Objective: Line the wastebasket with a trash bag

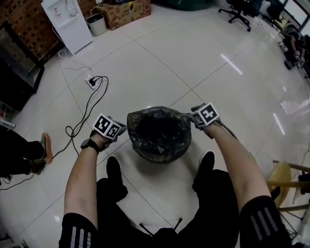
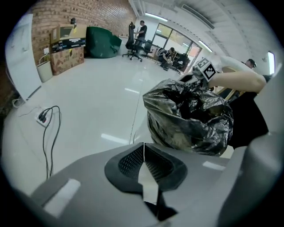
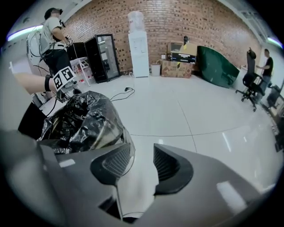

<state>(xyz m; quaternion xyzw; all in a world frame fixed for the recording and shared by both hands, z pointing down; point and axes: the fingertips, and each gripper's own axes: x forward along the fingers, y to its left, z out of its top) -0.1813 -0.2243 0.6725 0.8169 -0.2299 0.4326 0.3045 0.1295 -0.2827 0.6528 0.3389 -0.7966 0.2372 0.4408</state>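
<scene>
- The floor [image 1: 193, 58] is shiny white tile.
- A red brick wall [image 3: 177, 22] stands behind a white water cooler [image 3: 138, 48].
- A power strip [image 1: 92, 81] lies on the floor.
- An office chair [image 1: 237, 12] stands far off.

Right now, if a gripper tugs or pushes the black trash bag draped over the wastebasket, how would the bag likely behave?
The trash bag looks thin and crinkled all over, so it would probably be floppy and bunch up rather than hold its shape. Its glossy film may slip in a loose grip. It looks light, so a firm tug could likely pull it loose.
</scene>
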